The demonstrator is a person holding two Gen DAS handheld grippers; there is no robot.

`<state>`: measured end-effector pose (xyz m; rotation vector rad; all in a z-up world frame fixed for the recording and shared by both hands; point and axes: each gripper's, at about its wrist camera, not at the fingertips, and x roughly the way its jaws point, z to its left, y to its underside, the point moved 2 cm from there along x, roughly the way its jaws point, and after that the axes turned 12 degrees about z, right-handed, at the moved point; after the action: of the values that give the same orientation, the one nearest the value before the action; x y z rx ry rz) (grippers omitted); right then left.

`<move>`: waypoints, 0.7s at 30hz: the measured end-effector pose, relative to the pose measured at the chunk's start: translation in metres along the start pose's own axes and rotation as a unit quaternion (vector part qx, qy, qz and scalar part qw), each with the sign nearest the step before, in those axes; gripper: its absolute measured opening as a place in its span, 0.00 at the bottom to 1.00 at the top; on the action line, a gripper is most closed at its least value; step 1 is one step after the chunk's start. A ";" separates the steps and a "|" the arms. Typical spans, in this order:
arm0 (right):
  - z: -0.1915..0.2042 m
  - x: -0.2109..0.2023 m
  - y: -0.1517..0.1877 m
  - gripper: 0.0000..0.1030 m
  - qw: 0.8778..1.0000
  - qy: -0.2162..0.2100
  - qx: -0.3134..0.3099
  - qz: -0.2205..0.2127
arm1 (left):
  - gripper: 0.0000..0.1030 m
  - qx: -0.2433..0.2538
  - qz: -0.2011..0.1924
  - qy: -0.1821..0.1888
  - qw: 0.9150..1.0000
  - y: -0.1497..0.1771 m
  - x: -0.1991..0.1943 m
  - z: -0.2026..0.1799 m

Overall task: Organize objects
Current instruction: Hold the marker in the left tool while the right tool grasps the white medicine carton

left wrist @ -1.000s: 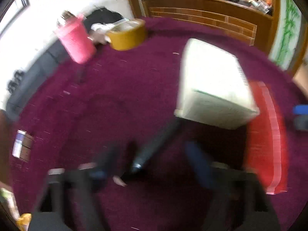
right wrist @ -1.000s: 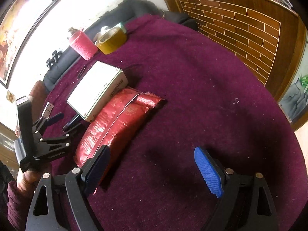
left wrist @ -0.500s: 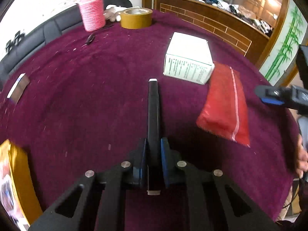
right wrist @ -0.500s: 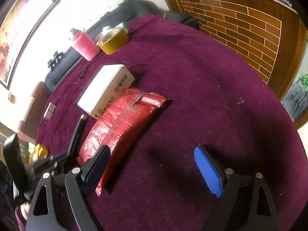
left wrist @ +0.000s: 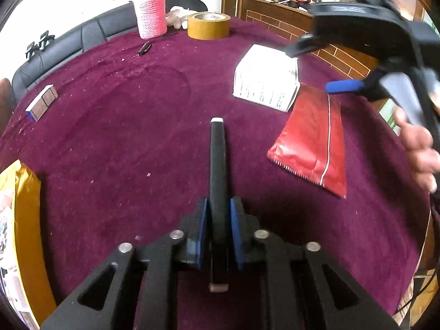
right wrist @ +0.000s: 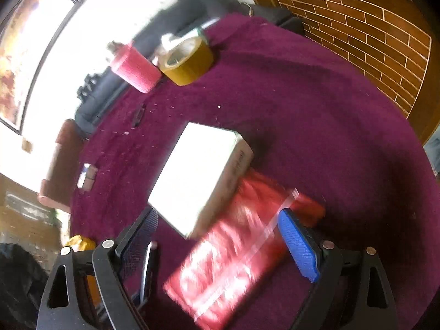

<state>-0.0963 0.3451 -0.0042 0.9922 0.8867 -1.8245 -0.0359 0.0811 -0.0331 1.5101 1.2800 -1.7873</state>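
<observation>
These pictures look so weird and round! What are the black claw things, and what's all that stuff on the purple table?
No robot here: a person holds a grabbing tool in each hand, each carrying a round-eyed camera that looks along its fingers. One picture comes from each tool. The left gripper pinches a black pen; its fingers just loosened slightly around it. The right gripper is wide open, above a red packet and white box. The purple table also holds a tape roll, a pink-covered bottle and a small matchbox-like box.
</observation>
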 end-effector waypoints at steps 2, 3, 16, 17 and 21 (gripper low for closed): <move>0.008 0.010 -0.011 0.90 1.000 0.023 0.004 0.006 | 0.29 0.000 -0.006 0.000 1.000 -0.004 0.003 -0.002; 0.013 0.014 -0.015 0.90 0.999 0.036 0.002 0.009 | 0.30 0.001 -0.010 -0.006 1.000 -0.005 0.004 -0.004; 0.054 0.052 -0.031 0.91 0.992 0.125 0.010 0.022 | 0.13 -0.029 -0.030 0.000 0.999 -0.001 0.001 0.005; 0.057 0.054 -0.032 0.91 0.991 0.133 0.002 0.022 | 0.13 -0.033 -0.031 0.006 0.999 0.001 0.000 0.006; 0.060 0.047 -0.028 0.79 0.991 0.127 -0.022 0.020 | 0.13 -0.049 -0.040 0.022 0.998 0.011 -0.009 0.014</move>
<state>-0.1535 0.2886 -0.0145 1.2238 1.0475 -1.6604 -0.0315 0.0628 -0.0292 1.4697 1.4466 -1.7218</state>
